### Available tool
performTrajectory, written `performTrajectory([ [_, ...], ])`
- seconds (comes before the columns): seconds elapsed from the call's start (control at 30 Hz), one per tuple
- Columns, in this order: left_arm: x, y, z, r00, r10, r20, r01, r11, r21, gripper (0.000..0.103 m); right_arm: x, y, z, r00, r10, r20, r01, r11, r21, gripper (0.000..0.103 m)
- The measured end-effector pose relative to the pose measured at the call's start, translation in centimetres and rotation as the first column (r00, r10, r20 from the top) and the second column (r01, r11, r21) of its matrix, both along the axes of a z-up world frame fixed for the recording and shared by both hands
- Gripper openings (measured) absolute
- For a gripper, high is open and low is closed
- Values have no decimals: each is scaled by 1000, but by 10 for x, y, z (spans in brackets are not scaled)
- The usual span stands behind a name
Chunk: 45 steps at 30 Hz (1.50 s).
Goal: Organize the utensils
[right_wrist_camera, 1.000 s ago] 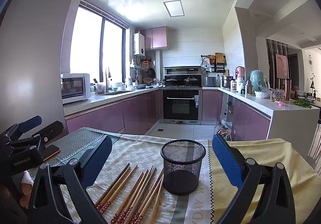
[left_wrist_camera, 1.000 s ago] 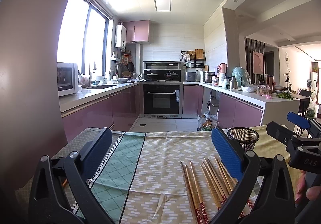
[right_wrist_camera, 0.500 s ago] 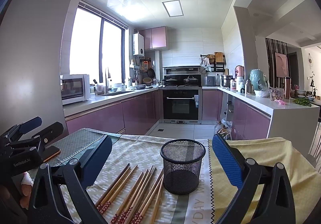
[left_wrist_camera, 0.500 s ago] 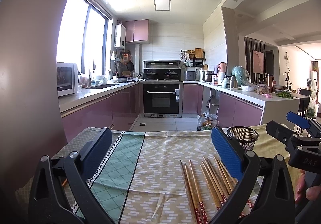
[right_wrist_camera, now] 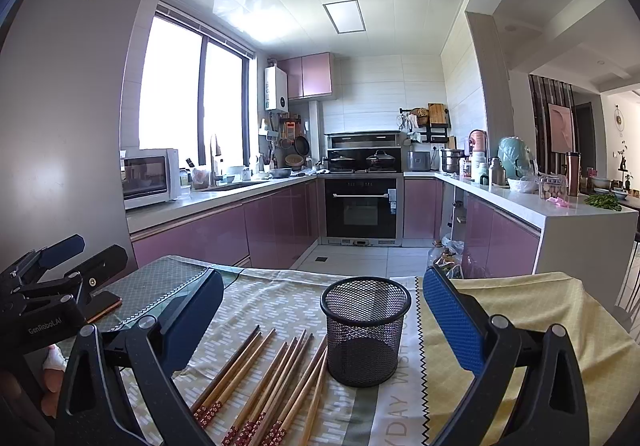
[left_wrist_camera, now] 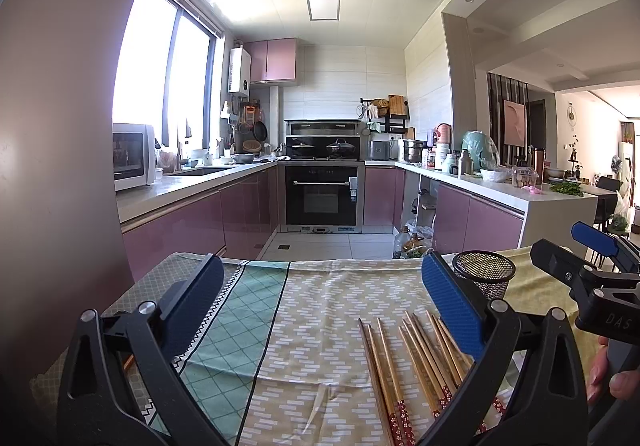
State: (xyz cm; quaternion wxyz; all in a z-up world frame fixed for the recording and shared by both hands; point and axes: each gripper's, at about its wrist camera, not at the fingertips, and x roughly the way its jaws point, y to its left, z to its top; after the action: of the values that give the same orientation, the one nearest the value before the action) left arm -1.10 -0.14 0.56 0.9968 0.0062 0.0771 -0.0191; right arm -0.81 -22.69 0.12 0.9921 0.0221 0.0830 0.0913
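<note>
Here, both grippers hang above a cloth-covered table (right_wrist_camera: 540, 310) facing a kitchen, and neither holds anything. The left gripper (left_wrist_camera: 320, 298) has its blue-padded jaws spread wide with only patterned cloth between them. The right gripper (right_wrist_camera: 320, 310) is likewise spread wide, and in its own view the black mesh cup (right_wrist_camera: 366, 330) stands upright between its pads, touched by neither.

The wooden chopsticks (right_wrist_camera: 268, 378) lie loose on the cloth in a rough fan, at about 7 o'clock from the cup, their red-patterned ends toward the camera and their tips pointing toward the kitchen. The nearest sticks run just beside the cup's base; whether they touch it I cannot tell.

In the left wrist view the same chopsticks (left_wrist_camera: 416, 362) lie at about 5 o'clock, partly hidden behind the right-hand pad, and the mesh cup (left_wrist_camera: 484, 278) sits beyond them at about 3 o'clock. The right gripper (left_wrist_camera: 592, 262) shows at the right edge, with a person's fingers (left_wrist_camera: 608, 374) on its handle below. In the right wrist view the left gripper (right_wrist_camera: 60, 262) shows at 9 o'clock, a phone-like slab (right_wrist_camera: 106, 304) lying flat on the table just beside it.
</note>
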Motion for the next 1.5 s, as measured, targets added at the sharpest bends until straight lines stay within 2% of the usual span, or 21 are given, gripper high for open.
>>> performTrajectory([
  [1.2, 0, -1, -3, 1000, -4, -5, 4, 1000, 2, 98, 1, -2, 0, 1000, 3, -8, -3, 1000, 10, 97],
  [1.5, 2, -4, -8, 1000, -10, -26, 10, 1000, 8, 98, 3, -4, -1, 1000, 2, -16, -2, 1000, 12, 97],
])
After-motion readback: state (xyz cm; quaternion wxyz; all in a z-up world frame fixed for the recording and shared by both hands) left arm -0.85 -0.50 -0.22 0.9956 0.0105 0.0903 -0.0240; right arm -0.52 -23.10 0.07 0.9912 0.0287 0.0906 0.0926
